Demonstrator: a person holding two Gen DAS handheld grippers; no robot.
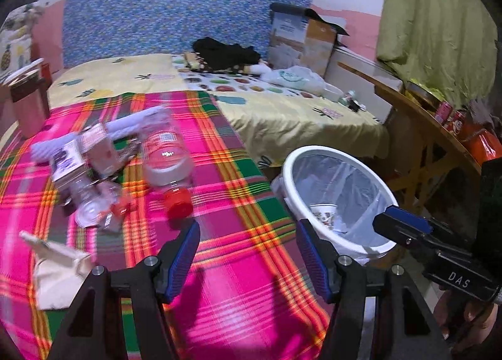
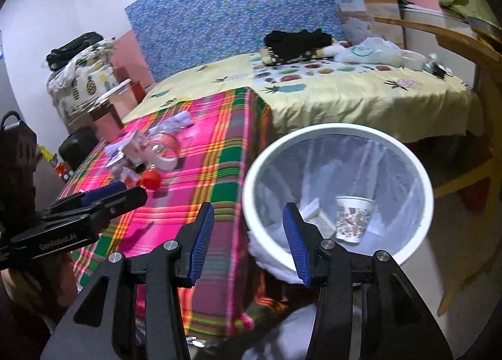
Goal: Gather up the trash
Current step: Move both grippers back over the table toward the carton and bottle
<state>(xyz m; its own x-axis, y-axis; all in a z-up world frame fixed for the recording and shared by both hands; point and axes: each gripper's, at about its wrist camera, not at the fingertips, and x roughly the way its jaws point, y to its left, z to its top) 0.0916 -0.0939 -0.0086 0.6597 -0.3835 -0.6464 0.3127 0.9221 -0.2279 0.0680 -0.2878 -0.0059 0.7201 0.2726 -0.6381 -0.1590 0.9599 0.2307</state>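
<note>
both grippers, left [image 1: 248, 253] and right [image 2: 248, 234], hung with jaws released and empty, since the bottle [image 1: 168, 159] and wrappers [image 1: 78, 156] lay on the cloth [image 1: 244, 281] beside the bin [image 2: 408, 165].

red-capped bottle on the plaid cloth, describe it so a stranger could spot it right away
Find the pink plaid cloth beside the white bin. In the trash pile there, the clear plastic bottle lies on its side, nearest the bin. Its big red cap sets it apart.
</note>
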